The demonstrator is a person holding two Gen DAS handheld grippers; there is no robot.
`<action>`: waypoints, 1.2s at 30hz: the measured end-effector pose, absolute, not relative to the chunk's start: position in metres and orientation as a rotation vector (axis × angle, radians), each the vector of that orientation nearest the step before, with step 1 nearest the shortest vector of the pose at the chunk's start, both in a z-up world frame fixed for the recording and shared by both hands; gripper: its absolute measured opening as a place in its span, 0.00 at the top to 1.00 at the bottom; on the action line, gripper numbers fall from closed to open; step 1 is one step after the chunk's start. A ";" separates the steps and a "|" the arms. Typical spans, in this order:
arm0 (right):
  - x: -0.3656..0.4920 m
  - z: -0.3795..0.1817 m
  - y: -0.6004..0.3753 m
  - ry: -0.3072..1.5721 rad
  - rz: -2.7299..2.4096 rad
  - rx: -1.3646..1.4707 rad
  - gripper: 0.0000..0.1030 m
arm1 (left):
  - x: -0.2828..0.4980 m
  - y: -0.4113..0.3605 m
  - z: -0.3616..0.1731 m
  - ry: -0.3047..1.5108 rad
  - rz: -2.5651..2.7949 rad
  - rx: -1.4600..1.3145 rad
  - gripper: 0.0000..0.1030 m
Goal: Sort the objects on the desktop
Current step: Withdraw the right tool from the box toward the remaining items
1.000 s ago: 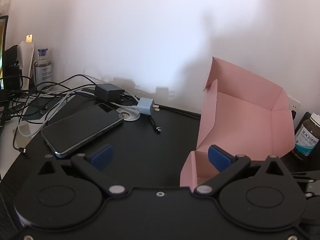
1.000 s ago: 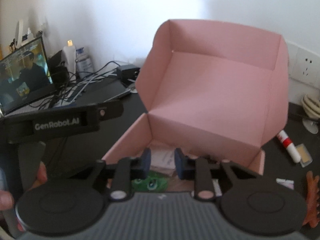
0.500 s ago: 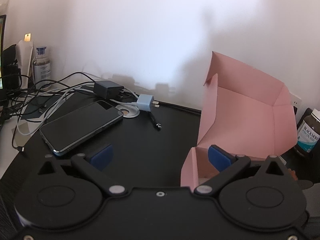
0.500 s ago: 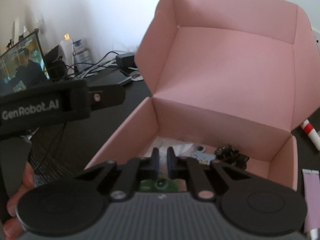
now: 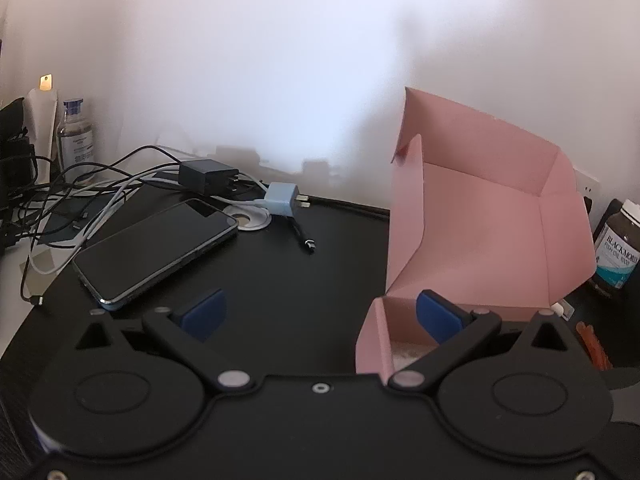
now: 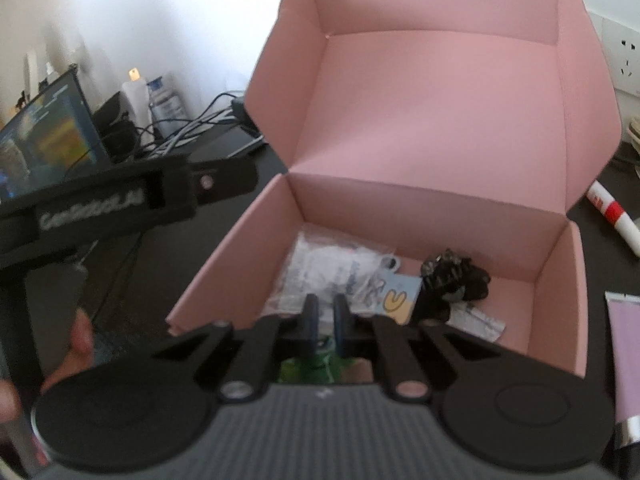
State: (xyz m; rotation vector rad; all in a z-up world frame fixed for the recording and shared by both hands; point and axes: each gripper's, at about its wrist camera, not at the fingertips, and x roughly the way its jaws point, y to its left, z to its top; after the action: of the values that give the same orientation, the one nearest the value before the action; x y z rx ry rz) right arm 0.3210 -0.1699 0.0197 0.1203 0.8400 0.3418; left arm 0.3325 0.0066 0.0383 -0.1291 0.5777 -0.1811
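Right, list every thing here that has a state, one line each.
Pink box: lid open, standing upright.
Phone: screen dark, lying flat.
Laptop screen: lit.
Blue plug: not in a socket, lying on the desk.
Brown bottle: capped, upright.
Left claw: open, empty.
Right claw: shut, over the box; a green thing sits just below it, hold unclear.

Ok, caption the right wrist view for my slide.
Right gripper, shut on a green item, reaches into the open pink box holding a plastic packet and black hair clip.
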 end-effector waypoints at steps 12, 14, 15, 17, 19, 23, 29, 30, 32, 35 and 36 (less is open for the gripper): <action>0.291 0.021 -0.166 0.825 0.381 0.120 0.92 | 0.327 -0.004 0.036 0.584 -0.205 -0.088 0.00; 0.289 0.022 -0.165 0.816 0.381 0.119 0.91 | 0.328 -0.004 0.036 0.589 -0.204 -0.088 0.00; 0.288 0.022 -0.165 0.811 0.382 0.115 0.89 | 0.329 -0.003 0.036 0.591 -0.204 -0.091 0.00; 0.287 0.024 -0.165 0.799 0.381 0.113 0.74 | 0.330 -0.002 0.036 0.591 -0.201 -0.098 0.00; 0.287 0.029 -0.167 0.765 0.367 0.115 0.61 | 0.330 0.001 0.037 0.588 -0.198 -0.109 0.00; 0.281 0.044 -0.170 0.657 0.341 0.086 0.30 | 0.332 0.005 0.038 0.592 -0.193 -0.132 0.00; 0.280 0.055 -0.179 0.622 0.317 0.096 0.14 | 0.334 0.006 0.037 0.602 -0.194 -0.135 0.00; 0.279 0.055 -0.181 0.616 0.315 0.099 0.11 | 0.334 0.006 0.037 0.601 -0.192 -0.134 0.00; 0.278 0.054 -0.185 0.604 0.316 0.104 0.03 | 0.334 0.006 0.037 0.600 -0.192 -0.133 0.00; 0.276 0.049 -0.183 0.604 0.321 0.105 0.01 | 0.334 0.005 0.036 0.600 -0.193 -0.130 0.00; 0.276 0.047 -0.183 0.605 0.317 0.101 0.01 | 0.334 0.005 0.036 0.599 -0.192 -0.128 0.00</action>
State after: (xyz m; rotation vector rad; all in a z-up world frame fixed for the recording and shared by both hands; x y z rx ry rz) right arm 0.2756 -0.1829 0.0475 0.1010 0.6053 0.3170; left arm 0.3342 0.0053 0.0363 -0.1285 0.5994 -0.1916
